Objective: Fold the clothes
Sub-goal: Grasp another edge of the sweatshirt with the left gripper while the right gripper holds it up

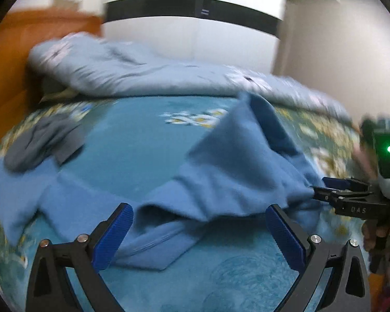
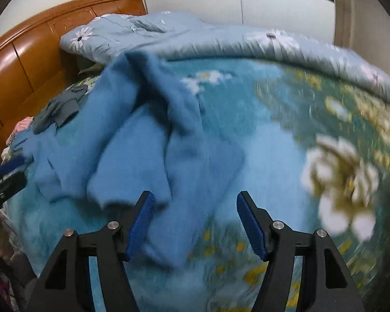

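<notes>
Blue fleece garment (image 1: 228, 171): lies crumpled on the teal floral bedsheet (image 1: 148, 135), centre of the bed, one part raised in a peak toward 1 o'clock. Left gripper (image 1: 199, 234): tongs wide apart, empty, hovering at the garment's near edge. Right gripper (image 2: 193, 223): tongs apart, garment hem lying between them, unclamped. Grey cloth (image 1: 43, 143): at 10 o'clock. Light-blue floral duvet (image 2: 184, 39): bunched at 12 o'clock beside the wooden headboard (image 2: 26, 59).

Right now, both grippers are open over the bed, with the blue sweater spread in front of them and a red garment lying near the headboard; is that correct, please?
Not quite: the garment near the headboard is grey, not red, as the right wrist view shows. The left gripper and right gripper are open, with the blue sweater in front.
</notes>
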The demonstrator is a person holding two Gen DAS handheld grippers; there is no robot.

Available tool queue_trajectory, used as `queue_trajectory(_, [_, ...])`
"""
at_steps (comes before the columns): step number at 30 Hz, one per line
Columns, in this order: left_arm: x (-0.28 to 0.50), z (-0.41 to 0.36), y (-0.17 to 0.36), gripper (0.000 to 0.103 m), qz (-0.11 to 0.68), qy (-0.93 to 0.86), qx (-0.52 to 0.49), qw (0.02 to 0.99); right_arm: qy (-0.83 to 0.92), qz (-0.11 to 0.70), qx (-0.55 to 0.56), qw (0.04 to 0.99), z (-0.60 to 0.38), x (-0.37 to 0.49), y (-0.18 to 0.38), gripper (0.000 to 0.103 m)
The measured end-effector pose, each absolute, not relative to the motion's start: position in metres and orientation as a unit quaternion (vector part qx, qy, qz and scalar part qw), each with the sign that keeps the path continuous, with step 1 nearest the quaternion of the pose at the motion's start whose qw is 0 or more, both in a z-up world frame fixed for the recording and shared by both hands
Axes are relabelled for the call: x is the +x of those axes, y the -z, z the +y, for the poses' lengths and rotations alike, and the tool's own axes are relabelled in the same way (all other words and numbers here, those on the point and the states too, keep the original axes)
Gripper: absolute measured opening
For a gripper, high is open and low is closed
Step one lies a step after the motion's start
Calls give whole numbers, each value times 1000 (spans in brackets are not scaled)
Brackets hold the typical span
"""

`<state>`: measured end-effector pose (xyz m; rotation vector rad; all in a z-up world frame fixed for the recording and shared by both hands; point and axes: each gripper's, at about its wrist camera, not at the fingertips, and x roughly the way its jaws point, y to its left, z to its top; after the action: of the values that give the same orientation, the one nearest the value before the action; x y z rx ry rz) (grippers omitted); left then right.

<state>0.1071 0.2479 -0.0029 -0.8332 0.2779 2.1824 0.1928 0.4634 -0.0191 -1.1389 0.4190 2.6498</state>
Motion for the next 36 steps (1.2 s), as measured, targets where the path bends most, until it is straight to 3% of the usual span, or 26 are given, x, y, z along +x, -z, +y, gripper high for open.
queue_trajectory(4, [115, 272, 11, 103, 162, -851, -320, 384, -897, 170, -388, 124, 467, 225, 40, 68])
queue_trajectory(12, [99, 272, 29, 103, 197, -851, -350, 339, -916, 153, -354, 108, 461, 210, 22, 66])
queue_trajectory(14, [100, 272, 32, 103, 204, -852, -350, 331, -921, 148, -346, 104, 460, 206, 17, 47])
queue_trajectory(16, [97, 273, 33, 103, 207, -853, -350, 328, -925, 144, -337, 100, 458, 201, 12, 39])
queue_trajectory(19, [91, 275, 33, 103, 208, -854, -350, 324, -932, 137, -323, 93, 456, 195, 4, 8])
queue_trajectory(25, [80, 275, 22, 97, 179, -862, -341, 330, -947, 152, -268, 88, 462, 200, -29, 7])
queue_trajectory(31, [74, 271, -5, 74, 124, -863, -329, 364, -971, 111, -198, 79, 451, 224, -88, 7])
queue_trajectory(34, [75, 268, -18, 28, 104, -860, -326, 380, -976, 75, -185, 89, 442, 232, -107, 7])
queue_trajectory(36, [75, 263, -27, 12, 88, -858, -326, 387, -974, 65, -191, 100, 442, 234, -109, 7])
